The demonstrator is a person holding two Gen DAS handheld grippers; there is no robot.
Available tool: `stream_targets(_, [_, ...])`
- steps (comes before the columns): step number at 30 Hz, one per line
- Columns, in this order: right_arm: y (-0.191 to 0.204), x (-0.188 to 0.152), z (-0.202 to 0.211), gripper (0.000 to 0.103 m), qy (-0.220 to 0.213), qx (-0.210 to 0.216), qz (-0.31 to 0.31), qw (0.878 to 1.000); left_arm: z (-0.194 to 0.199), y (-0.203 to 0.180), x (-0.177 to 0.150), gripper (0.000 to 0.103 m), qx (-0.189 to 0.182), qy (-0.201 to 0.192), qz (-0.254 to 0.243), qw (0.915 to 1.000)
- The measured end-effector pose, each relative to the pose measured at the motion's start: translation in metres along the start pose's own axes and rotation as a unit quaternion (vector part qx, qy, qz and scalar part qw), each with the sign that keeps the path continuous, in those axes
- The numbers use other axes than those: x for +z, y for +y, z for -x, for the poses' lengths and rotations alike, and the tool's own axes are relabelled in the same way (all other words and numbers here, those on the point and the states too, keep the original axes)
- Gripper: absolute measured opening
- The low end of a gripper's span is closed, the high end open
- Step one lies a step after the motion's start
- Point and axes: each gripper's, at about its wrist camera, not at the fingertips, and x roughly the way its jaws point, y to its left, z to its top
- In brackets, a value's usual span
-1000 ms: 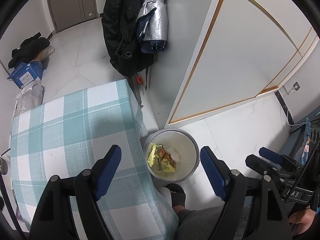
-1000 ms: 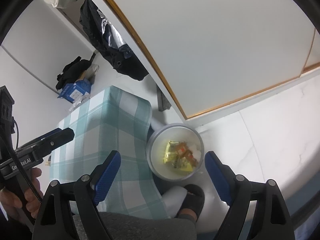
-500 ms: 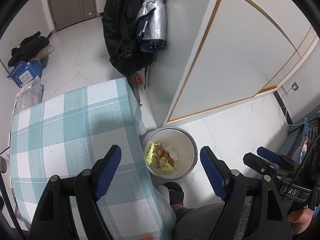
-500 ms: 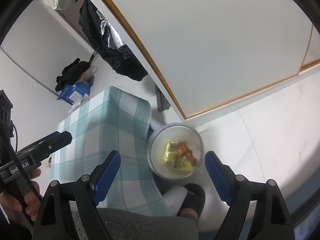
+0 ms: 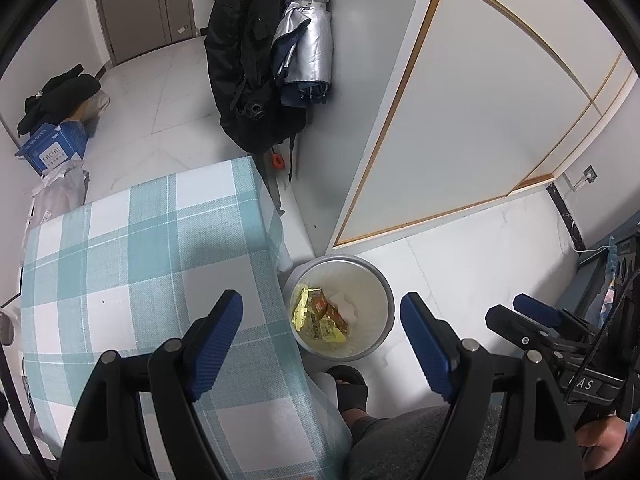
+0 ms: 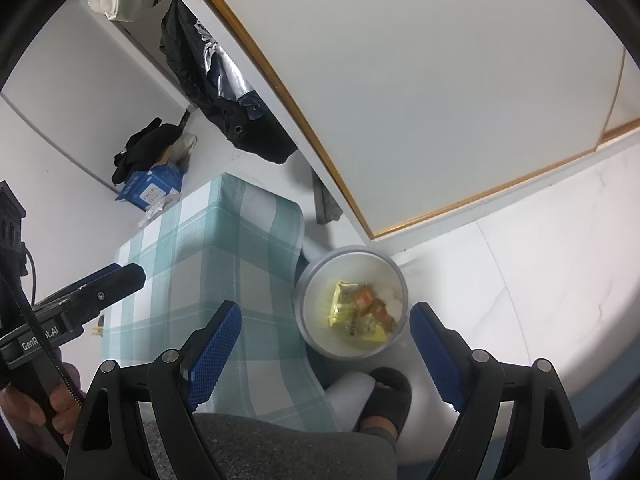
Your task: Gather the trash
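Both grippers (image 5: pixel 320 320) (image 6: pixel 324 324) gape above bin (image 5: pixel 384 292) holding, seemingly, wrappers (image 5: pixel 316 316).

Woven checked cloth (image 5: pixel 140 264) covers the counter, glossy foil wrappers (image 5: pixel 318 316) sit in the smooth plastic bin (image 5: pixel 386 300) at three o'clock, on polished marble-look floor (image 5: pixel 480 264).

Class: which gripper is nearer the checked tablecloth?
Left. The left gripper hangs above the edge of the tablecloth; the right gripper is off to the side, above the floor beyond the bin.
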Motion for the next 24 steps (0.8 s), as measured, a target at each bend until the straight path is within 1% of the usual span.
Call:
stream_targets(20, [-0.0006,0.0002,0.0009,0.087,0.001,-0.002,-0.001,1.0,0.0013,0.0025,0.0001,0.078,0.0,-0.01,-0.003,0.9999])
stream_targets(22, [-0.0007,0.0,0.0008,0.087,0.002,-0.003,0.0,1.0,0.0029,0.0035,-0.0006,0.078,-0.01,-0.017,-0.004,0.9998])
stream_targets(24, [0.0003,0.0005,0.0011,0.087,0.001,-0.003,0.001,1.0,0.0035,0.004,-0.0003,0.078,-0.012,-0.022,-0.005,0.9997])
